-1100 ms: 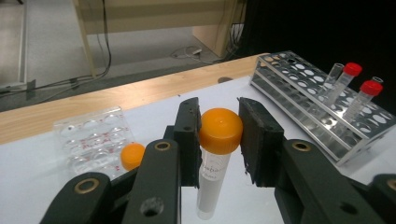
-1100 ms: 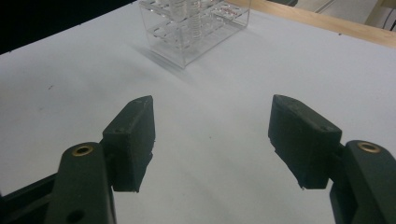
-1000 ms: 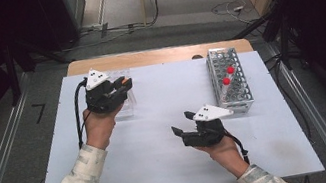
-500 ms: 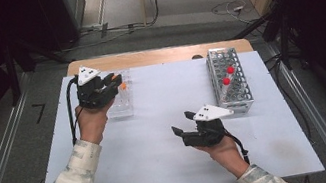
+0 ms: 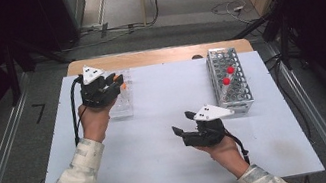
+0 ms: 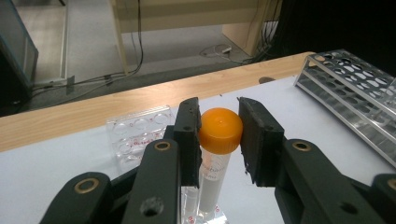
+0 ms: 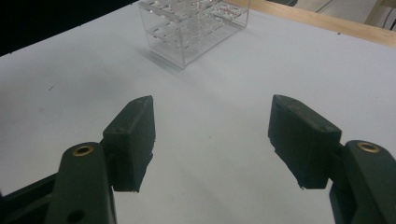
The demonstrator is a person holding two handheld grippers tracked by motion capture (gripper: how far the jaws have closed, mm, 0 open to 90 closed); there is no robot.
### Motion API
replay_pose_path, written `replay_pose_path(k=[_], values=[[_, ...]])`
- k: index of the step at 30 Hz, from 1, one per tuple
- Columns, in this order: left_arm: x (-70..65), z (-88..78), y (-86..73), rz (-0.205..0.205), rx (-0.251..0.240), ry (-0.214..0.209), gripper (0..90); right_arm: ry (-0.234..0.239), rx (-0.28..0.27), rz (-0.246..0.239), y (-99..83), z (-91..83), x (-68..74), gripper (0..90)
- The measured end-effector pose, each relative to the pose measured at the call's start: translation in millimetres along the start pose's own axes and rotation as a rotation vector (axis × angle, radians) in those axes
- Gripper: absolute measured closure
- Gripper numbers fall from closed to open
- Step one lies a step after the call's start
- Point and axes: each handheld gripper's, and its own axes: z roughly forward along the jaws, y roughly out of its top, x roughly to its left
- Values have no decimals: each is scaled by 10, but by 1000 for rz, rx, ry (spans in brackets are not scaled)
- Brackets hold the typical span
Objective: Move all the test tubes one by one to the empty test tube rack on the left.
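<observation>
At the far left of the white worktop [image 5: 165, 172], the left tongs [image 5: 116, 82] are clenched on an orange-capped tube [image 6: 218, 140], the two black pads pressing the sides of its cap. Seen along those jaws in the left gripper view, the tube stands upright, its clear body with a white fill running down from the cap, and its lower end is hidden between the jaws, so I cannot tell whether it sits in anything. It is held over the clear plastic rack [image 5: 121, 98] that stands near the worktop's far left edge; rows of round wells of this rack show just behind the cap. The person's left hand [image 5: 95, 121] grips the tool from below, its patterned sleeve coming in from the bottom left, and a black cable trails off the tool's left side. Toward the middle of the worktop, nearer the person, the right tongs [image 5: 180, 124] are released, jaws spread wide with nothing but bare white surface between them, and they point left toward the clear rack, well apart from it. Farther right, near the far right corner, stands a metal tube rack [image 5: 238, 96] with two red-capped tubes [image 5: 228, 75] upright in it.
</observation>
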Motion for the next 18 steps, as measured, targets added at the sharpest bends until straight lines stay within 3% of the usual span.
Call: replay_pose_path(k=[7, 18], values=[[-30, 39, -30, 16, 11, 10, 696, 0, -1, 2, -2, -9, -5, 306], [-34, 134, -213, -1, 40, 26, 696, -1, 0, 2, -1, -12, 0, 306]])
